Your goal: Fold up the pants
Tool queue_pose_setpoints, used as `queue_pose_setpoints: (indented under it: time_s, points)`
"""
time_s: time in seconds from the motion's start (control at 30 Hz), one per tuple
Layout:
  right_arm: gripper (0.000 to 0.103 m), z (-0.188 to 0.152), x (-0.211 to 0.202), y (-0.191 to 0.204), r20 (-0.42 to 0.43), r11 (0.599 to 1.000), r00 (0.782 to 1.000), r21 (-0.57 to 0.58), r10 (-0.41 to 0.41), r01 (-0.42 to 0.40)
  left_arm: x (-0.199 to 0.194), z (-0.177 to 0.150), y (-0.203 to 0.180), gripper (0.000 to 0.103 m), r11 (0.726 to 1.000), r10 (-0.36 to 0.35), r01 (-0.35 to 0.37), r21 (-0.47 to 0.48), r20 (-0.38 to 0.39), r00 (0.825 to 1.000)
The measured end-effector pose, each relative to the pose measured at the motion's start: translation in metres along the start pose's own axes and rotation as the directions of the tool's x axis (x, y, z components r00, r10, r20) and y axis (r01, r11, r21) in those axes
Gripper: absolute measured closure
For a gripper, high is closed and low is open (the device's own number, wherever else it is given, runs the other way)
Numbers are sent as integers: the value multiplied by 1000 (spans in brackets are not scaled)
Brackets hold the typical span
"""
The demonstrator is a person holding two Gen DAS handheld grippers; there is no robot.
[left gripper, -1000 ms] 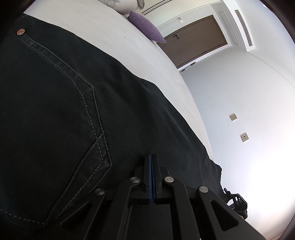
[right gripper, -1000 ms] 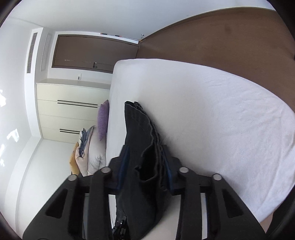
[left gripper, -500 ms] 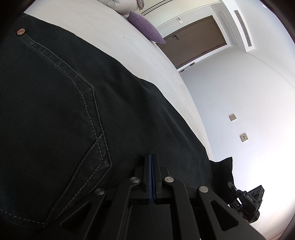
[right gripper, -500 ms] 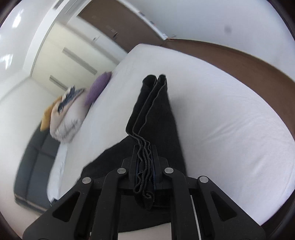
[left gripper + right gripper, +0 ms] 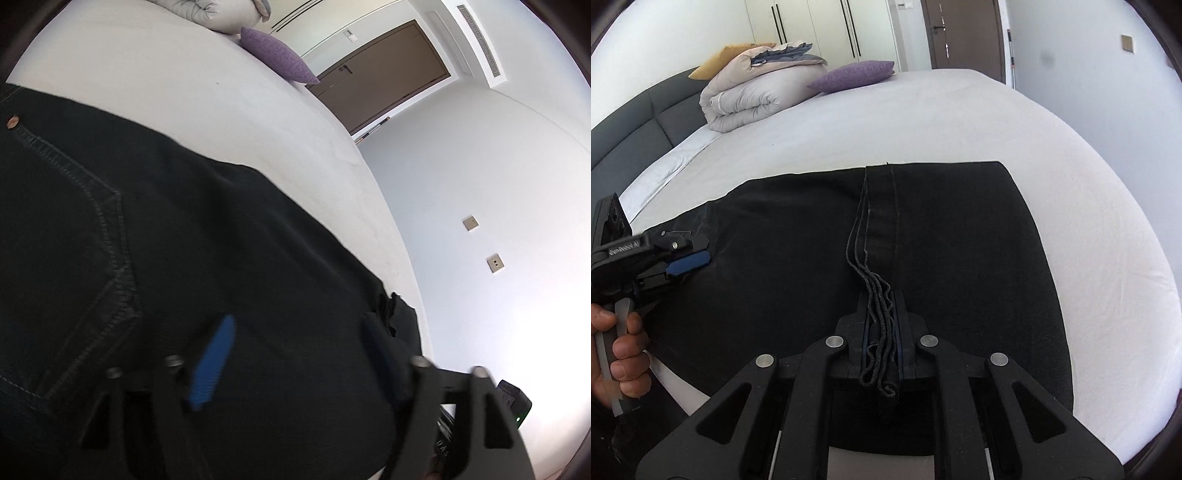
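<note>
Since the frame half a second ago, your left gripper [image 5: 295, 354] has gone from clamped shut to spread wide, and your right gripper [image 5: 882, 332] has carried the stacked hem edges over so the pants [image 5: 942, 240] now lie doubled on the bed [image 5: 923, 122] instead of hanging in the air.

Current state: the left gripper is released, its blue pad [image 5: 214, 363] and the opposite finger well apart, hovering over the dark denim near the back pocket [image 5: 74, 258]. In the right wrist view it sits at the left edge of the fabric, with your left hand [image 5: 620, 350] on its handle. The right gripper is clenched on the bundled layers of pant hem [image 5: 877, 332], held just above the folded panel.

Step in hand, as judged: the lengthwise fold-over is being laid down, and the hem end is not yet let go.

Next move calls for:
1. Lower the right gripper until the hems rest on the layer beneath, edges aligned with the near border.
2. Open the right gripper only once the layers lie flat.
3. Keep the left gripper clear of the cloth, so it drags nothing.

The folded quilt [image 5: 750, 88] and purple cushion [image 5: 853, 74] lie well apart from the work.
</note>
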State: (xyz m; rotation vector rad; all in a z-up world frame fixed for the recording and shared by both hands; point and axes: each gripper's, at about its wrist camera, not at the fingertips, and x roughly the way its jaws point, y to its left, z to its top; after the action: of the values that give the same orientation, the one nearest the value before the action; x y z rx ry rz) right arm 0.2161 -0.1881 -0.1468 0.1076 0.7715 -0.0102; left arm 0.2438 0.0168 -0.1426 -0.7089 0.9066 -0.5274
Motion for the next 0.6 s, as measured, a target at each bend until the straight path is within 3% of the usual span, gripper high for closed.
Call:
queue_pose_setpoints:
  time_s: [0.03,0.13,0.3,0.4,0.6]
  points:
    - [94,1,-4,5,10,1000,1000,-22,-9,9,4,0,-8,3,1000,-24,24,-7,-7,1000]
    - [94,9,-12,13,24,996,999,-84,-23,25,25,4,-29,3,994,-104,102,-44,-69,992]
    - [94,0,-44,33,60,985,998,-171,-18,28,65,8,-51,3,997,-69,63,-36,-192,979]
    - [94,-1,-53,45,69,979,998,-203,-6,20,77,13,-59,4,998,-55,53,-15,-215,975]
    - [94,-4,-62,72,42,966,999,-257,20,-8,85,24,-57,45,998,-58,53,-28,-250,967]
